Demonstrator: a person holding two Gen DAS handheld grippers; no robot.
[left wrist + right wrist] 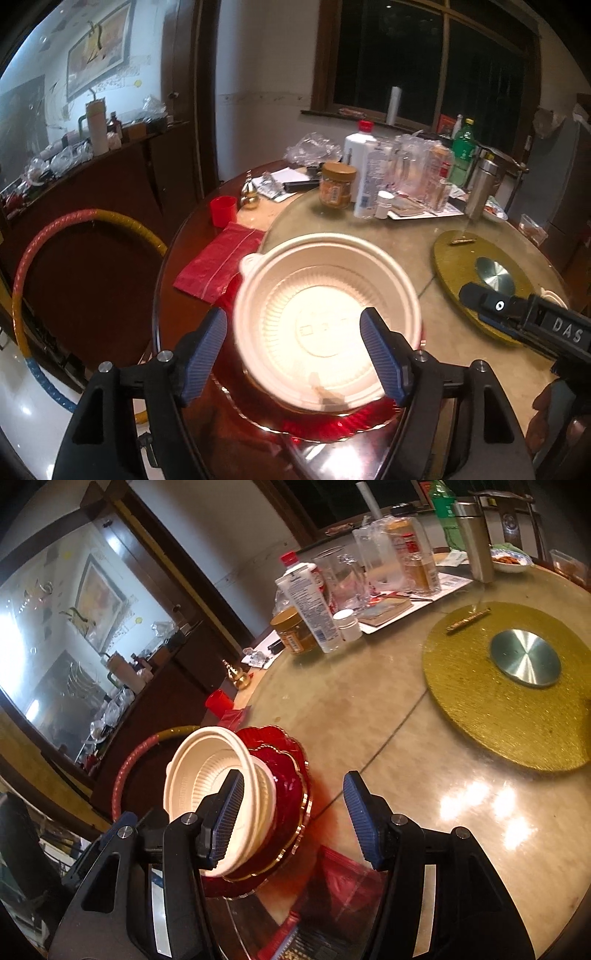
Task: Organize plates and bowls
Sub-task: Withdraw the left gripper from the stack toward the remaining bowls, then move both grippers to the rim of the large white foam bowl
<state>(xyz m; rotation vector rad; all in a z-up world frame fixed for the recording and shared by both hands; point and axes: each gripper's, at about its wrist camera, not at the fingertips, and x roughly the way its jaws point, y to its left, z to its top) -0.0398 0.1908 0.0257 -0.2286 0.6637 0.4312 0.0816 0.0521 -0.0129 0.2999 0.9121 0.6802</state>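
Observation:
A white plastic bowl sits on a stack of red scalloped plates at the table's near left edge. My left gripper hovers open over it, one fingertip just outside the bowl's left rim and the other over its inside; neither pad presses on it. In the right wrist view the white bowl looks like nested bowls resting on the red plates. My right gripper is open with nothing between its pads; its left finger stands in front of the bowl. That gripper also shows at the right edge of the left wrist view.
A gold turntable disc with a metal hub lies to the right. Bottles, a jar and glasses crowd the far side. A red cup and a red packet lie left of the bowl. A hoop leans beyond the table's edge.

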